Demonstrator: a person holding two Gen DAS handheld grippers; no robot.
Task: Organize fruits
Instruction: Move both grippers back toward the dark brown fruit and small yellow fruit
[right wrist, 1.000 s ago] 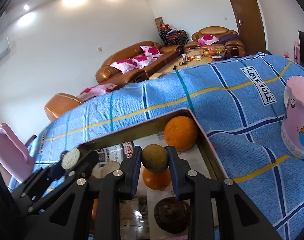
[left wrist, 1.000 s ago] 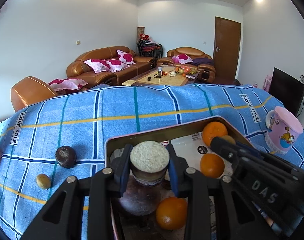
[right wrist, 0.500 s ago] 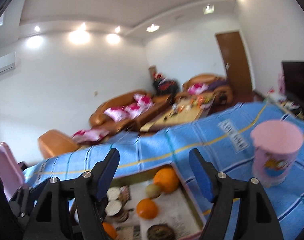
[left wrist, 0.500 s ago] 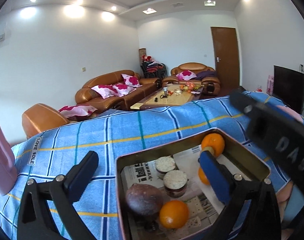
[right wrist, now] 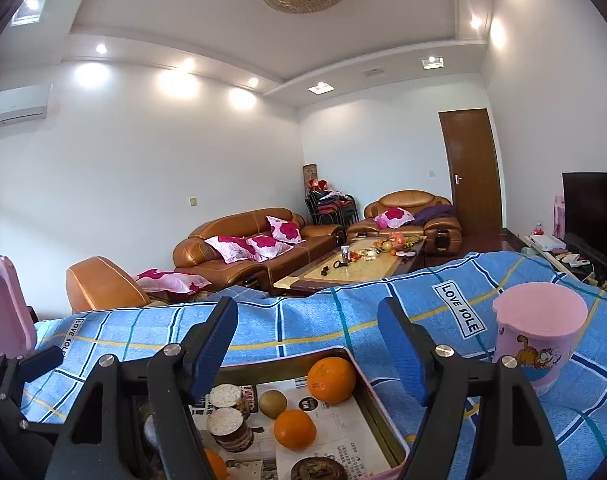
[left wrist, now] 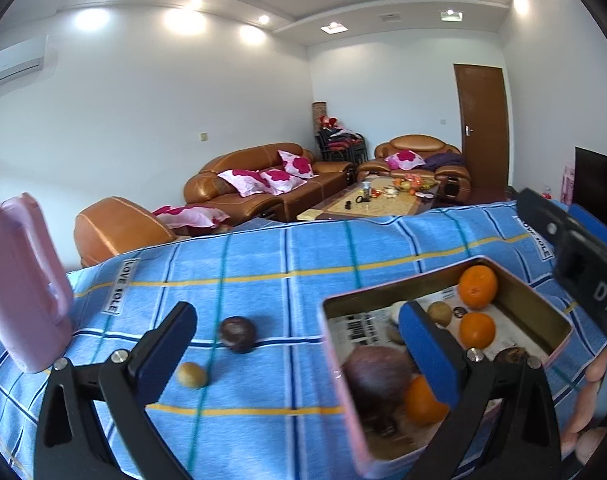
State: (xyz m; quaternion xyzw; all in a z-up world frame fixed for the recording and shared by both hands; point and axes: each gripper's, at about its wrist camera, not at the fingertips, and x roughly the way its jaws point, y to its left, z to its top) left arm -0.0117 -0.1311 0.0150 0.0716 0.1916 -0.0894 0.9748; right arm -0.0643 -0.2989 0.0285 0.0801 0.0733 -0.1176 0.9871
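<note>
My left gripper [left wrist: 293,320] is open and empty above the blue checked cloth, left of the tin box [left wrist: 383,286]. On the cloth in front of it lie a dark round fruit [left wrist: 237,334] and a small yellow-green fruit [left wrist: 191,375]. The box holds three oranges [left wrist: 477,286], a kiwi [left wrist: 439,313] and a dark purple fruit [left wrist: 373,376]. My right gripper [right wrist: 307,320] is open and empty above the box [right wrist: 287,357]. Below it are oranges [right wrist: 330,374], the kiwi [right wrist: 272,403] and two brown fruits with pale cut tops [right wrist: 228,428].
A pink cartoon cup [right wrist: 539,336] stands on the cloth right of the box. A pink container [left wrist: 19,280] stands at the left edge. A hand [left wrist: 595,400] shows at the lower right. Sofas and a coffee table lie beyond the table's far edge.
Both grippers opened and let go: the left of the cut-top brown fruit, the right of the kiwi, both now in the box. Both pulled back and tilted up; the left swung left.
</note>
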